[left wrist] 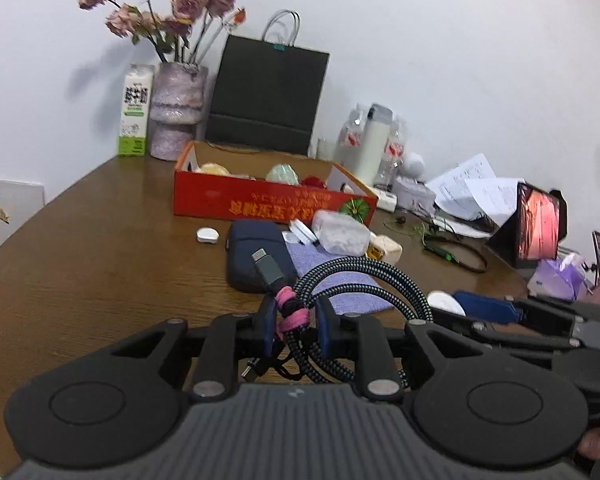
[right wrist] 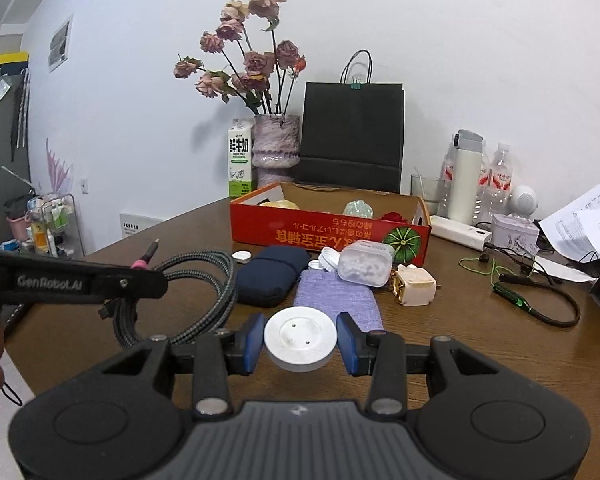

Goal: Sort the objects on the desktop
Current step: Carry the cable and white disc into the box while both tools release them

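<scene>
left gripper (left wrist: 293, 322) pinches the coiled braided cable (left wrist: 364, 280) by its pink tie; right gripper (right wrist: 300, 340) clamps a white disc (right wrist: 300, 338), seemingly by the rim, so either could slip.

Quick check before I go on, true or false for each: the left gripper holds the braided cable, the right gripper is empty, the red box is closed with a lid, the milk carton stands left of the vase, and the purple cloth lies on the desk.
1. The left gripper holds the coiled braided cable. True.
2. The right gripper is empty. False: its pads clamp a white round disc.
3. The red box is closed with a lid. False: it is open on top, with things inside.
4. The milk carton stands left of the vase. True.
5. The purple cloth lies on the desk. True.
</scene>
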`<state>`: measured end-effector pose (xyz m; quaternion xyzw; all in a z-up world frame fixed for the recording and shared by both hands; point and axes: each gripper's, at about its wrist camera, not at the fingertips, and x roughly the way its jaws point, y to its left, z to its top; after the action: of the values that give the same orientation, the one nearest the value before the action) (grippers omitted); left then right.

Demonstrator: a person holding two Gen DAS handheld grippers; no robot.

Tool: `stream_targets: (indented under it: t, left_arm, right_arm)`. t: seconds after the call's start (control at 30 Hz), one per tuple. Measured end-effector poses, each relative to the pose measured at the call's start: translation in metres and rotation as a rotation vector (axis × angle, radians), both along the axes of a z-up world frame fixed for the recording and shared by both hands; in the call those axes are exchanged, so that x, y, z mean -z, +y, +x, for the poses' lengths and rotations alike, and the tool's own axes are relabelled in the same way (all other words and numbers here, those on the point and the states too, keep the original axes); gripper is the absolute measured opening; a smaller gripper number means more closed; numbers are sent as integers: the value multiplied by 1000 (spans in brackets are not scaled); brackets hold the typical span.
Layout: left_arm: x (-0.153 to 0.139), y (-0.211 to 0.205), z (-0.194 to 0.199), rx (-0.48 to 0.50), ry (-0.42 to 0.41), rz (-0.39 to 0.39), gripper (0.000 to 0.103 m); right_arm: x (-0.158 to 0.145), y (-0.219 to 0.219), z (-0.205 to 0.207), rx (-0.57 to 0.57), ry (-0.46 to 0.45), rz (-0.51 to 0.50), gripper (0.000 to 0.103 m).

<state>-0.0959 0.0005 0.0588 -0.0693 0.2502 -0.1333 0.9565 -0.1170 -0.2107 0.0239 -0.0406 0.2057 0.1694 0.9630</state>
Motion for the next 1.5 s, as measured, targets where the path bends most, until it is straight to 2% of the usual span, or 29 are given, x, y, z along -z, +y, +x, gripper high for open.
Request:
stream_targets:
  t: [0.2,0.43,0.63,0.77,0.83,0.97,1.07,1.2,1.27,1.43,1.47,1.5]
  left_arm:
    - [4,-1,19,-3,19,16,21]
    - [-11,7,64,-34,4,-16,21]
    - [-44,16,137,-42,-24,-73,21]
    - [-68,23,213,13,-12,-107,21]
    - [-73,23,254,14,16,-112,21]
    - [-69,6,338,-5,90,-21,21]
    - [-50,-3,395,-8,183,15,21]
    - [-15,-5,454,-77,304,98,21]
    - [0,-6,478,-81,361,121,21]
    - [13,-15,510,-89,398,173,22]
    - [13,-18,513,-93,398,185,23]
    - [12,-20,514,-97,390,192,30]
  right_arm:
    - [7,-1,25,9,20,0,38]
    - [0,-6,67,-1,29,35,38]
    - [-29,-14,130,-16,-1,65,38]
    - [-49,-20,197,-50,26,98,38]
    - [-55,-20,235,-51,57,103,38]
    - [-57,-14,320,-21,142,52,38]
    - [-45,-7,386,13,274,14,38]
    - [-17,6,455,60,442,-69,38]
    - [-2,13,477,79,509,-102,38]
    - [25,23,510,134,584,-170,38]
    - [28,23,515,140,593,-158,38]
    - [29,22,517,141,601,-147,38]
